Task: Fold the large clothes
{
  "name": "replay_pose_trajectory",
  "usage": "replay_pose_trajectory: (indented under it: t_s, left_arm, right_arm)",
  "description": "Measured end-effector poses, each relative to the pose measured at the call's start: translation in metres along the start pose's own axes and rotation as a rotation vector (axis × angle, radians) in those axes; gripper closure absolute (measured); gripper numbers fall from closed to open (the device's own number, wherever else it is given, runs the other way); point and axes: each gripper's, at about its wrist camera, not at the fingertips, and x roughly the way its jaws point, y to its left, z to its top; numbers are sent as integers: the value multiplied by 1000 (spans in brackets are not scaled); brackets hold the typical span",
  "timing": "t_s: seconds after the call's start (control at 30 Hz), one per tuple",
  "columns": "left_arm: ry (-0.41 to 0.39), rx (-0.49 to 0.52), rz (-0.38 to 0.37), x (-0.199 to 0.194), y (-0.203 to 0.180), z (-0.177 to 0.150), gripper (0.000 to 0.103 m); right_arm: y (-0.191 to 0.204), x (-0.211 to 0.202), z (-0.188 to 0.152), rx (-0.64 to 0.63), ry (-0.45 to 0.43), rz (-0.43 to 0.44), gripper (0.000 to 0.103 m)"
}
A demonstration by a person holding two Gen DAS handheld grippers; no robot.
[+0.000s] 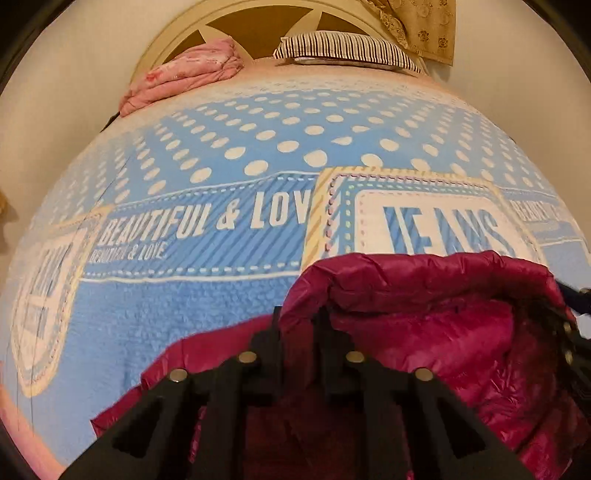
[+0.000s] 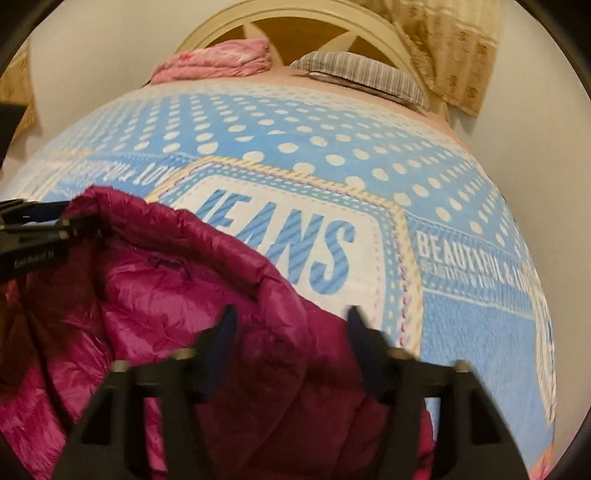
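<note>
Folding looks barely begun: the left gripper (image 1: 298, 325) pinches the magenta jacket's (image 1: 424, 295) raised edge at lower centre; the right gripper (image 2: 291, 325) straddles it, possibly gripping, blurred.

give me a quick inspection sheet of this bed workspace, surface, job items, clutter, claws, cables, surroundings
surface: blue blanket with white dots and JEANS lettering covers the bed.
job's things: magenta puffer jacket lies bunched at the near edge, its upper part raised.
clutter: folded pink bedding and a striped pillow at the headboard end.
grippers: left claw is shut on a fold of the jacket; right claw straddles jacket fabric with a gap showing between the fingers, whether the pads press is unclear.
cables: nothing seen.
surroundings: cream arched headboard, pale walls, a patterned curtain to the right.
</note>
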Motion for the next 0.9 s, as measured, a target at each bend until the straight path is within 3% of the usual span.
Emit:
replay_pose_trajectory:
  t_s: [0.07,0.17,0.47,0.7,0.8,0.87,0.9]
  left_arm:
    - [-58,16,-4,-16,2,-3,90]
    - [-97,16,-23,-36,8,-11,92]
    - [-73,37,-15,-37,13,-49,93]
    - [-56,49,13,-27,7,-70,92]
    - [-91,11,-33,-44,14,-68,85]
    - [-129,-32,-50,-62,22,-66,74]
    - [-153,-50,-62,-71,26,-65,59]
  right_arm:
    - [3,1,-1,-23,9,-13,83]
    - [2,-10,-7,-31,-23,-33,88]
    - [7,-32,-33,-47,-83,-45,91]
    - [13,-10,-57,-94,-39,-88,92]
    - [12,-8,-60,-91,-42,-93,92]
    - [13,-7,-60,-96,-43,-98,92]
    - [14,-7,-61,-95,-43,-98,92]
